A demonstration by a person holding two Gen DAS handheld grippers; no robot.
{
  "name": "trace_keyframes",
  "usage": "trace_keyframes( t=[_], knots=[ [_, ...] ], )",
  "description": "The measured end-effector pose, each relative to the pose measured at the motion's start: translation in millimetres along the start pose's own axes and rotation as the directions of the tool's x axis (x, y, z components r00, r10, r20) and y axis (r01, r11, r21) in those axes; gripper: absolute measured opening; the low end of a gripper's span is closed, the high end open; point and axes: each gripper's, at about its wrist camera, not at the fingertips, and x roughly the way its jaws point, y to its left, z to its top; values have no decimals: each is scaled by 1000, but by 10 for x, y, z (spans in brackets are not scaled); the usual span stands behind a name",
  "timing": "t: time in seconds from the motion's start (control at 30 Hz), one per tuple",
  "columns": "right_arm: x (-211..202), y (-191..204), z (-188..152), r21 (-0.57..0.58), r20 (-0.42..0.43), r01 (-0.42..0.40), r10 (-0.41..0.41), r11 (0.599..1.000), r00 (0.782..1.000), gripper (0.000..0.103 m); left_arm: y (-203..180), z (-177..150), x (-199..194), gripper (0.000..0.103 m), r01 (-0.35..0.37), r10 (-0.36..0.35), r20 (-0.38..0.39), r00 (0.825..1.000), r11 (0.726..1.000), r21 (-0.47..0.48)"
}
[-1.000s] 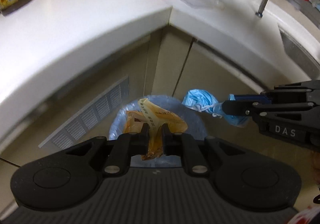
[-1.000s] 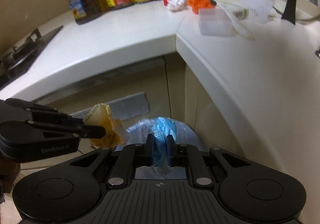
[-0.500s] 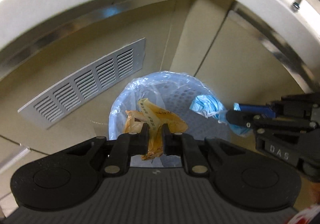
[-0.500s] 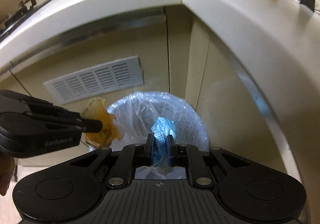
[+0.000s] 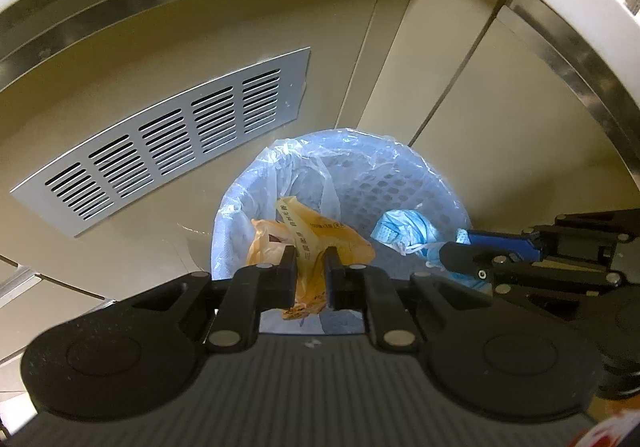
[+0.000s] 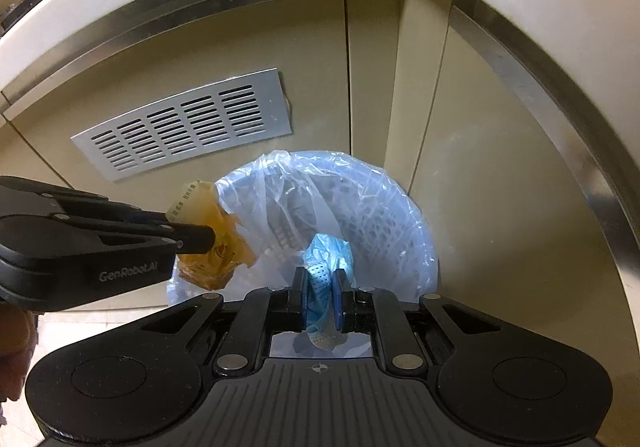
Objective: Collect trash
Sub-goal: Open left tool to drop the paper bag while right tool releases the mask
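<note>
Two gripper-pinched scraps [image 5: 310, 243], lower ends hidden.

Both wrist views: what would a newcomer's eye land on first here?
The white bin with its clear liner, standing on the floor against the cabinets. Above its mouth, the left gripper pinches a crumpled yellow wrapper, and the right gripper pinches a blue face mask.

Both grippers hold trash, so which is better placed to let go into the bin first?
Right, probably: the right gripper holds the blue mask over the bin's opening, while the left gripper's yellow wrapper hangs at its rim.
</note>
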Motion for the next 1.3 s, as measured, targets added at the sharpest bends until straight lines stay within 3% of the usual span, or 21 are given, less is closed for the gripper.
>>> trace_keyframes(
  t=[0.2,0.23,0.3,0.37,1.3],
  knots=[
    [36,-33,3,3,-3,1,-1,1000,1000,12,-29,34,25,18,2,-2,10,1000,1000,-6],
    [34,-39,0,2,-4,1,-1,1000,1000,12,-29,37,27,21,1,-1,11,1000,1000,-10],
    [37,-49,-5,2,-6,2,-2,1000,1000,12,-16,28,20,42,-3,3,9,1000,1000,-25],
    [41,-41,-2,4,-6,2,-2,1000,1000,12,-6,29,25,47,-8,9,14,1000,999,-35],
    [71,40,69,12,-19,-17,18,1000,1000,13,79,-59,-113,47,-35,36,14,999,998,-55]
  ],
)
